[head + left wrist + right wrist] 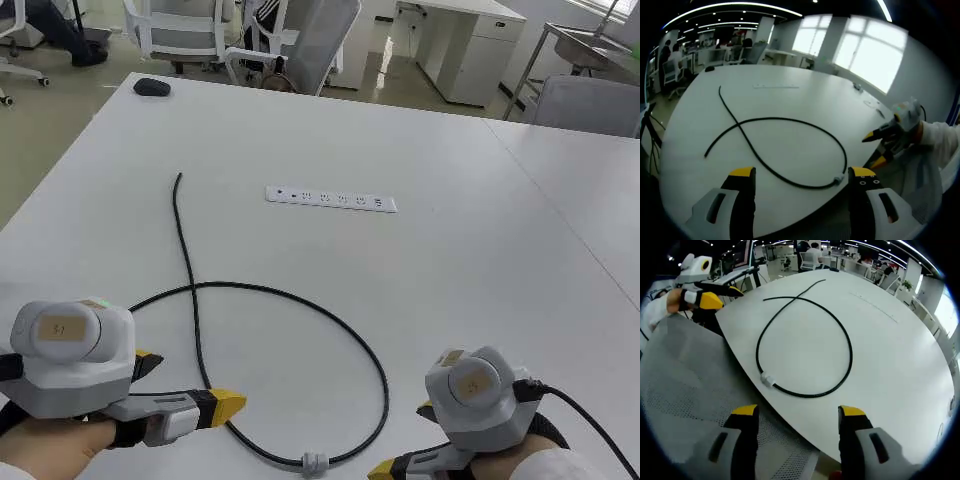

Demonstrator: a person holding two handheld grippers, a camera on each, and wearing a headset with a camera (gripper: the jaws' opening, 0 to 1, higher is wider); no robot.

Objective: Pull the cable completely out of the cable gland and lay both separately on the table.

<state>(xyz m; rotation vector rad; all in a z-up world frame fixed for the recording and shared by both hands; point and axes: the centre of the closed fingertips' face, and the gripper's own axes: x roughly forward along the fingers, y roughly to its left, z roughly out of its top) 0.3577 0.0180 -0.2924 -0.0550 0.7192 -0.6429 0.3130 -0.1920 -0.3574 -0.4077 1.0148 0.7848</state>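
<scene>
1. The left gripper sits low at the near-left of the table. Its yellow-tipped jaws are spread wide and nothing is caught between them. In its own view the two tips stand well apart at the table's near edge.
2. The right gripper is at the near right, gaping just as wide and just as empty. Seen from the left gripper view, it hangs off the table's edge, clear of everything on the top.
3. Between the two grippers lies the cable gland, a small pale fitting. It rests on the table close to the near edge and is threaded onto the cable. Neither gripper touches it.
4. The cable is black and lies flat on the table. From the gland it swings right and away in a broad loop, then curves back leftward and ends in a free end at the near left. The other run leaves the gland leftward, passing close by the left gripper's jaw tip in the head view. It then heads away across the table, crossing over the loop, to a second free end further out. In the right gripper view the left gripper is apart from the cable, beyond the table's rim.
5. Past the loop, near the middle of the table, a white power strip lies flat, well apart from the cable.
6. A dark mouse sits at the far-left corner.
7. Beyond the far edge stand pale office chairs.
</scene>
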